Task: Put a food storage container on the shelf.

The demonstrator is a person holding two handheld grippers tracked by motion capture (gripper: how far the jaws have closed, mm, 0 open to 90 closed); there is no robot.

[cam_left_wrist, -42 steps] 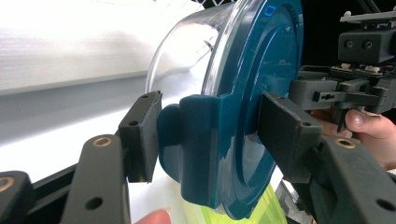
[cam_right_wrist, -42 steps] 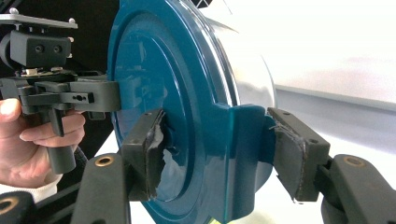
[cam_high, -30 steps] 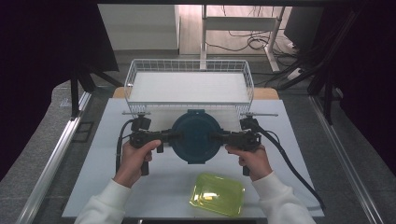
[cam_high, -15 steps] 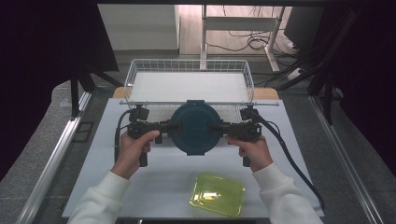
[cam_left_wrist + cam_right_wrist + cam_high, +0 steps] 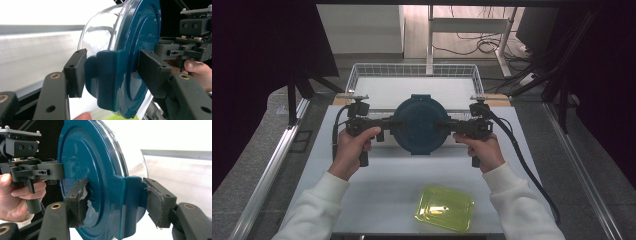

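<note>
Round container (image 5: pixel 418 125) with a dark teal lid and clear bowl, lifted off the white desk (image 5: pixel 382 180) and hanging between the two tools, just in front of the wire basket (image 5: pixel 412 72) at the far edge. Lid side turned up toward the high camera, clear bowl underneath. Clasped on both sides by its teal latch tabs: left tool (image 5: pixel 388 123) clenched on the left tab (image 5: pixel 110 77), one pad flat on the lid face, the other pressed to the tab's outer end on the bowl side. Right tool (image 5: pixel 446 125) likewise clenched on the opposite tab (image 5: pixel 130 200), one pad with worn, peeling lining against the lid, the other on the tab's far side. Each tool gripped by a hand in a white sleeve, left hand (image 5: pixel 354 150) and right hand (image 5: pixel 482 150), both reaching in from the near edge, black cables trailing off each tool. Closer to the person, a yellow-green translucent rectangular lid (image 5: pixel 444 208) lying flat on the desk, well apart from the lifted container. Beyond the basket, a white cabinet and a tangle of floor cables.
</note>
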